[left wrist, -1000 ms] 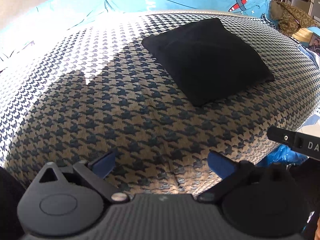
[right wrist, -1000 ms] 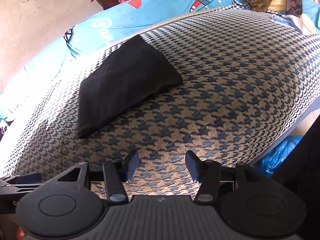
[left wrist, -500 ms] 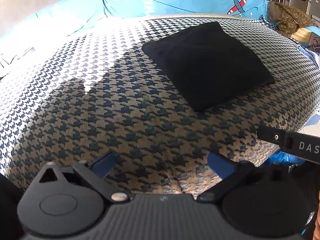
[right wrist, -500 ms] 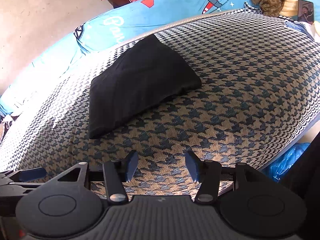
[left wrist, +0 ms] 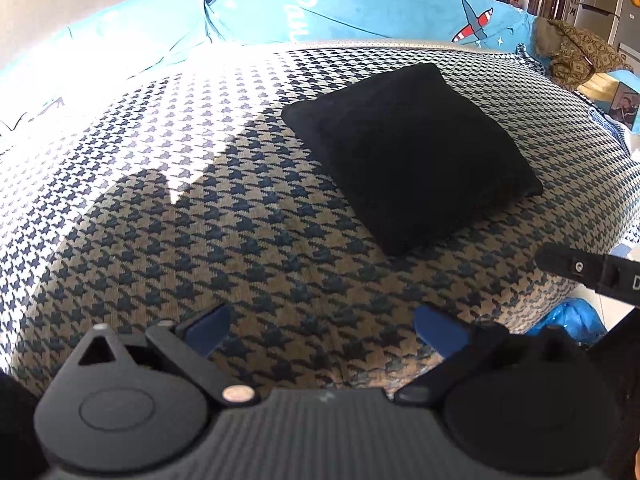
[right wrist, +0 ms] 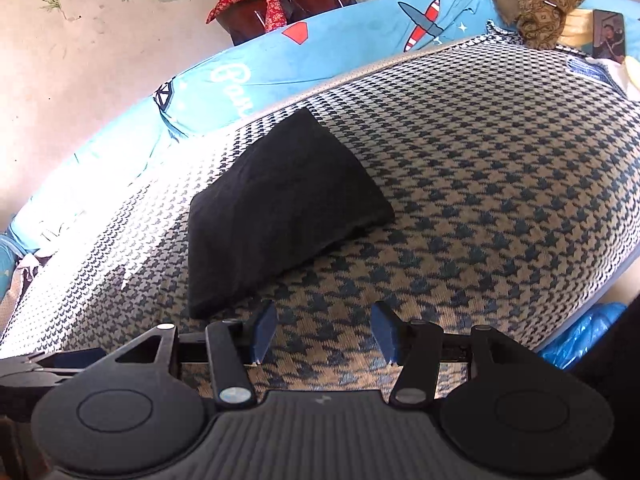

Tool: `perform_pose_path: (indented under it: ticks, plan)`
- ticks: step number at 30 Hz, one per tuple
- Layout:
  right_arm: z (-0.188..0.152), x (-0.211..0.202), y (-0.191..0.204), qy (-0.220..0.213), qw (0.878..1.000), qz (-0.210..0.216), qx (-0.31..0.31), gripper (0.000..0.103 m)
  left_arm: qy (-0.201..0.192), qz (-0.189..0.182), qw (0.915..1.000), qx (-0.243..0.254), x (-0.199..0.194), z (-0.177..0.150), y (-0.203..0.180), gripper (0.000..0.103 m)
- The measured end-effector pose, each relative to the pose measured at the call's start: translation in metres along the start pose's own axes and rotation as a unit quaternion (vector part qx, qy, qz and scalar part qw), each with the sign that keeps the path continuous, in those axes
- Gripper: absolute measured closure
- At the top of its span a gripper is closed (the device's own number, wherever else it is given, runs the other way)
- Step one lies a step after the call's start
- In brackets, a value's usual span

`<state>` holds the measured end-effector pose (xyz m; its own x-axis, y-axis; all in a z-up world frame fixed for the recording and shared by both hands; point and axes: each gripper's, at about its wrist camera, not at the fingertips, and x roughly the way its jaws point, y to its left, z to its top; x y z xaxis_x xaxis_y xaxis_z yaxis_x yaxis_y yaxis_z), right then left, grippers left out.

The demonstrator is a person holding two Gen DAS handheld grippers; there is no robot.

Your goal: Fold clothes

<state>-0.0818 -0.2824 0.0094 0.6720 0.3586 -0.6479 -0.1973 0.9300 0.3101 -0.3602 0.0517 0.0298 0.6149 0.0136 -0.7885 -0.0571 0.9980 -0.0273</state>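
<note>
Black folded garment (left wrist: 412, 156) lies flat on the houndstooth bed cover (left wrist: 200, 216) in the left wrist view, beyond the left tool (left wrist: 322, 326), whose blue fingers (left wrist: 208, 326) stand wide apart and hold nothing. A blue printed sheet (left wrist: 340, 8) runs behind the cover, and a brown patterned cloth (left wrist: 576, 50) sits at its far right corner.

From the right wrist view the garment (right wrist: 280, 200) rests on the same cover (right wrist: 500, 168), just past the right tool (right wrist: 324, 332) and to its left; this tool is spread open and empty too
</note>
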Motion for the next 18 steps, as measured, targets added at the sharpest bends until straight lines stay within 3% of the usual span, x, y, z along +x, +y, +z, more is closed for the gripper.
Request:
perform_pose_path:
  ticks: [8,13,18]
  plan:
    - [0.036,0.015,-0.012,0.029,0.999,0.029,-0.013,0.05,-0.009,-0.021,0.9991,0.037,0.008,0.051,0.006,0.0]
    - [0.045,0.025,-0.024,0.036,0.999,0.022,-0.012,0.05,-0.007,-0.026,0.9983,0.053,0.045,0.087,0.004,0.0]
    - [0.051,0.032,-0.041,0.049,0.998,0.035,0.022,0.05,0.025,-0.056,0.998,0.016,0.099,0.138,0.001,0.0]
